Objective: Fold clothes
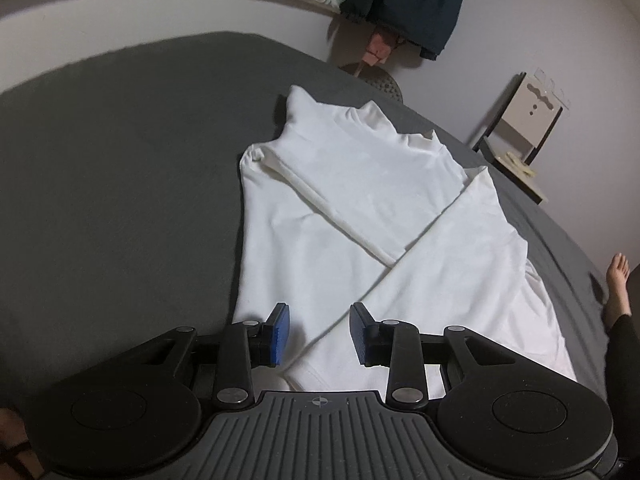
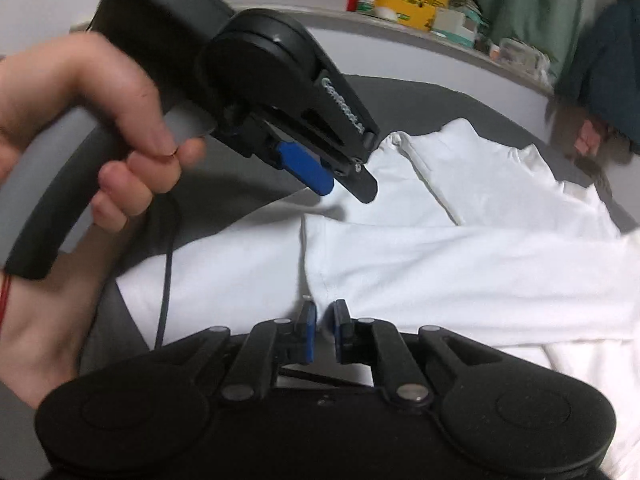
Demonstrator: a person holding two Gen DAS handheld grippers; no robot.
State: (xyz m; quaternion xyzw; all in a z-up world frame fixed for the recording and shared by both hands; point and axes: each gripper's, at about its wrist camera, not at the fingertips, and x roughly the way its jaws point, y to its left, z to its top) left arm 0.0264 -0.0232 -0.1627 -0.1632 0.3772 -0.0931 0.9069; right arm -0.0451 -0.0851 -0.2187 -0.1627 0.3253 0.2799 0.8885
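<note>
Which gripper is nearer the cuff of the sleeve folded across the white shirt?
Right. The right gripper has its jaws almost closed right at the sleeve cuff; the left gripper hovers above the shirt, farther from the cuff.

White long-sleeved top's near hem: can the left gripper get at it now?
Probably yes: the left gripper hangs over the white long-sleeved top on the grey bed cover, jaws apart, nothing between.
</note>
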